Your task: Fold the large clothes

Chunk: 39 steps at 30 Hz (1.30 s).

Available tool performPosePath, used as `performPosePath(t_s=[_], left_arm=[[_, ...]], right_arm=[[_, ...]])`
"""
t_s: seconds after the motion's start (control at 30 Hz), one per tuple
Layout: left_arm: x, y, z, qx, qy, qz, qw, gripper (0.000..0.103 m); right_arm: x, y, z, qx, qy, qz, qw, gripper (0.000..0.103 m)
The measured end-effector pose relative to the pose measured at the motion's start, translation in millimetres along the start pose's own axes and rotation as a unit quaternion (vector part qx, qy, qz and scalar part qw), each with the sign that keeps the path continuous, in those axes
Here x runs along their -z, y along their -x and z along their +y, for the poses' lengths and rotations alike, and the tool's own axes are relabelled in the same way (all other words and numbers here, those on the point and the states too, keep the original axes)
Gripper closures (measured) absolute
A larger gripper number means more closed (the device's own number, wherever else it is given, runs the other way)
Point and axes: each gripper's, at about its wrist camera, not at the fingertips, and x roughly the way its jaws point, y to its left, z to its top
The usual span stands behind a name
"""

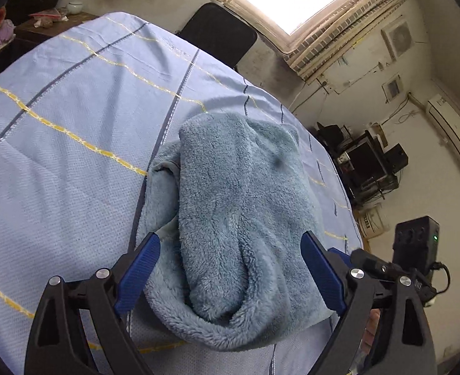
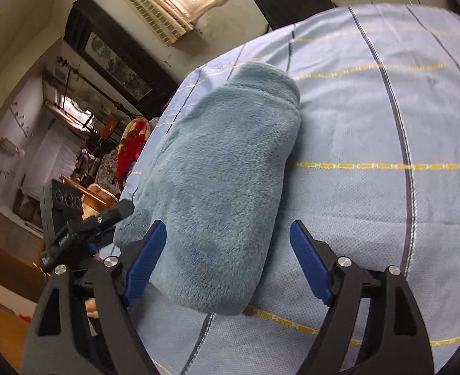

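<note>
**A:** Where's the garment?

**B:** The blue fleece garment (image 1: 230, 218) lies on the bed sheet (image 1: 73, 125), already folded into a thick oblong bundle, close to the sheet's edge on the room side. Taking the bundle as my marker: its near end sits just ahead of both tools, its far end points toward the dark chair back (image 1: 217, 31).

**A:** And the fingers?

**B:** My left gripper (image 1: 230, 275) stands wide, blue pads either side of the bundle's near end, not pressing it. My right gripper (image 2: 228, 262) is wide too; one pad is against the bundle's flank, the other over bare sheet beside it. Neither holds anything.

**A:** So which step?

**B:** I judge I've let go after a fold. On the bundle's left, a loose flap (image 1: 164, 193) pokes out from under the top layer. Next I'd either tuck that flap in or pinch the near end with both tools and fold once more, keeping the layers from sliding.
</note>
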Motion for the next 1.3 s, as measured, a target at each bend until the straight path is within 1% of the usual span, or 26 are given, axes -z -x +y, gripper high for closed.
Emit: performPosePath(t_s=[0.07, 0.13, 0.17, 0.2, 0.27, 0.37, 0.4, 0.47, 0.5, 0.53, 0.57, 0.6, 0.7, 0.77, 0.83, 0.87, 0.9, 0.93, 1.03, 1.07, 1.13, 1.3], left_arm=[[-1.7, -4.8, 4.7, -0.011, 0.007, 0.005, 0.9999, 0.011], [-4.8, -3.5, 11.5, -0.018, 0.018, 0.0, 0.9997, 0.011], [-6.4, -1.4, 15.8, -0.013, 0.028, -0.001, 0.9995, 0.011], [-7.3, 0.2, 19.1, -0.001, 0.037, -0.001, 0.9993, 0.01], [-7.7, -0.4, 21.0, 0.013, 0.043, 0.003, 0.999, 0.008], [-5.4, -13.4, 16.7, 0.001, 0.021, 0.024, 0.9995, 0.007], [-4.3, -20.3, 17.5, 0.006, 0.023, 0.035, 0.9991, 0.007], [-1.8, -33.0, 20.8, 0.034, 0.038, 0.057, 0.997, 0.006], [-2.3, -33.0, 19.3, 0.038, 0.034, 0.05, 0.9975, 0.003], [-2.0, -35.8, 17.0, 0.042, 0.031, 0.055, 0.9971, 0.003], [-0.4, -40.2, 14.6, 0.056, 0.031, 0.063, 0.9959, 0.003], [1.2, -43.0, 12.5, 0.062, 0.032, 0.065, 0.9954, 0.004], [5.2, -46.2, 1.6, 0.047, 0.011, 0.056, 0.9972, 0.004], [6.0, -45.9, -0.8, 0.044, 0.005, 0.049, 0.9978, 0.012], [7.0, -45.4, -1.3, 0.047, 0.01, 0.047, 0.9978, 0.022], [7.0, -45.1, 0.1, 0.05, 0.014, 0.046, 0.9976, 0.025], [7.1, -45.0, 0.8, 0.052, 0.013, 0.045, 0.9975, 0.03], [7.5, -44.7, 0.6, 0.051, 0.01, 0.044, 0.9977, 0.035], [6.8, -41.5, -3.7, 0.052, -0.001, 0.038, 0.9979, 0.043], [6.8, -39.5, -6.9, 0.052, -0.006, 0.034, 0.998, 0.044], [6.7, -36.3, -12.7, 0.052, -0.015, 0.03, 0.9981, 0.046], [8.8, -24.7, -32.5, 0.072, -0.036, 0.018, 0.9965, 0.047]], right_arm=[[-5.2, -4.9, -9.1, -0.012, -0.027, 0.006, 1.0, 0.024], [-9.9, -12.7, -16.4, -0.023, -0.05, 0.016, 0.998, 0.024], [-11.4, -16.6, -17.8, -0.023, -0.054, 0.021, 0.998, 0.024], [-12.0, -19.8, -18.2, -0.021, -0.055, 0.025, 0.998, 0.024], [-14.4, -30.0, -18.3, -0.012, -0.05, 0.035, 0.998, 0.024], [-15.5, -40.8, -18.2, -0.016, -0.049, 0.044, 0.998, 0.021], [-16.1, -42.6, -19.2, -0.019, -0.052, 0.044, 0.998, 0.021], [-16.7, -46.7, -22.9, -0.033, -0.061, 0.044, 0.997, 0.02], [-17.3, -47.9, -24.6, -0.037, -0.063, 0.044, 0.996, 0.02], [-17.8, -49.6, -25.7, -0.044, -0.066, 0.043, 0.996, 0.02], [-18.2, -51.0, -26.6, -0.05, -0.067, 0.042, 0.996, 0.02], [-18.6, -52.1, -27.4, -0.055, -0.068, 0.041, 0.995, 0.02], [-20.7, -62.1, -28.3, -0.072, -0.075, 0.042, 0.994, 0.02], [-20.4, -68.6, -26.3, -0.075, -0.078, 0.041, 0.993, 0.02], [-20.1, -71.3, -22.1, -0.071, -0.06, 0.032, 0.995, 0.02], [-20.2, -72.4, -20.6, -0.069, -0.053, 0.03, 0.996, 0.022], [-20.4, -74.3, -17.8, -0.065, -0.042, 0.029, 0.997, 0.024], [-19.6, -75.3, -15.9, -0.065, -0.036, 0.031, 0.997, 0.029], [-17.7, -73.8, -10.3, -0.065, -0.023, 0.021, 0.997, 0.04], [-17.1, -71.6, -8.7, -0.062, -0.017, 0.017, 0.998, 0.043], [-14.7, -65.1, -5.4, -0.059, -0.011, 0.012, 0.998, 0.045], [-15.1, -42.9, 1.4, -0.058, 0.001, 0.004, 0.998, 0.045]])
